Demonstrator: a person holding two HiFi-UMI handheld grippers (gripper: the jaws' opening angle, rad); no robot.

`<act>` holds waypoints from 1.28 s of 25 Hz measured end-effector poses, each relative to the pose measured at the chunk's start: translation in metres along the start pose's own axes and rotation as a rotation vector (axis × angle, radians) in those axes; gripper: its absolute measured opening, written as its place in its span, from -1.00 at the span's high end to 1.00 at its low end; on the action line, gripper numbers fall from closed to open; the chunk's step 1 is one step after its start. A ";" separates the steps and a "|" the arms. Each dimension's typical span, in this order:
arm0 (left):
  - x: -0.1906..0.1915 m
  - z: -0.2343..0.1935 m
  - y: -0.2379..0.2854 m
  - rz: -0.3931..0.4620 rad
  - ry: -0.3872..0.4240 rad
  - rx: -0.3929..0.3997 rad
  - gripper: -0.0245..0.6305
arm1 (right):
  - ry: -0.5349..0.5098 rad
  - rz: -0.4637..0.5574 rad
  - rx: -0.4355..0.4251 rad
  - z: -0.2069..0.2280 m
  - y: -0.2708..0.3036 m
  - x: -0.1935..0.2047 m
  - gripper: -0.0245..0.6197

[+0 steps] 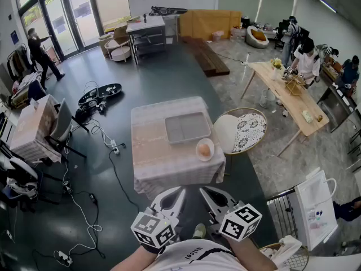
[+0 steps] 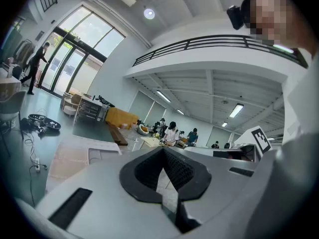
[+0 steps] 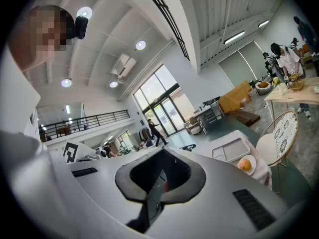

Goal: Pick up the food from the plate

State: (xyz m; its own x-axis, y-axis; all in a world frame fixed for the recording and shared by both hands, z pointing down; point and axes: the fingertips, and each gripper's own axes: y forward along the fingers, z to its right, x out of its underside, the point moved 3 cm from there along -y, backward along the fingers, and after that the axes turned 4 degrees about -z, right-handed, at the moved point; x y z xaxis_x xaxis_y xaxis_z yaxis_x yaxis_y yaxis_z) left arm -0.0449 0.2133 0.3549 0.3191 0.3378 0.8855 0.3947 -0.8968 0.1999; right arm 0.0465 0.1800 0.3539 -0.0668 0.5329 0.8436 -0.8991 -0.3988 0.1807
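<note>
The food is a round golden bun on a small white plate, at the near right corner of a cloth-covered table. In the right gripper view the bun shows far off at the right. Both grippers hang near my body, well short of the table. My left gripper and my right gripper point towards the table, side by side. The left gripper is shut on nothing, and so is the right gripper.
A grey compartment tray lies on the table behind the plate. A round white chair stands against the table's right side. Cables trail over the dark floor at the left. People work at a wooden table at the far right.
</note>
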 end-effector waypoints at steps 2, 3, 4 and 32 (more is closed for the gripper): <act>0.000 0.001 0.002 -0.001 -0.002 -0.001 0.91 | 0.000 -0.001 -0.002 0.002 -0.001 0.000 0.89; 0.000 0.002 0.003 -0.001 -0.002 -0.001 0.91 | -0.001 -0.002 -0.002 0.002 -0.001 -0.001 0.89; 0.000 0.003 0.003 -0.001 -0.002 -0.002 0.91 | -0.001 -0.003 -0.003 0.003 -0.001 -0.002 0.89; 0.015 0.015 0.038 -0.071 -0.005 0.000 0.91 | 0.238 0.070 -0.170 0.032 -0.015 -0.007 0.88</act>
State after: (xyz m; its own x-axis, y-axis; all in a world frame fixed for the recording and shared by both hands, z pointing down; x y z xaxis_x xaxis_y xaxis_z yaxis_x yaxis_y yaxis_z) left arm -0.0122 0.1888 0.3697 0.2945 0.4015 0.8672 0.4163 -0.8707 0.2618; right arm 0.0743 0.1580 0.3613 -0.2123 0.6766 0.7050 -0.9470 -0.3205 0.0224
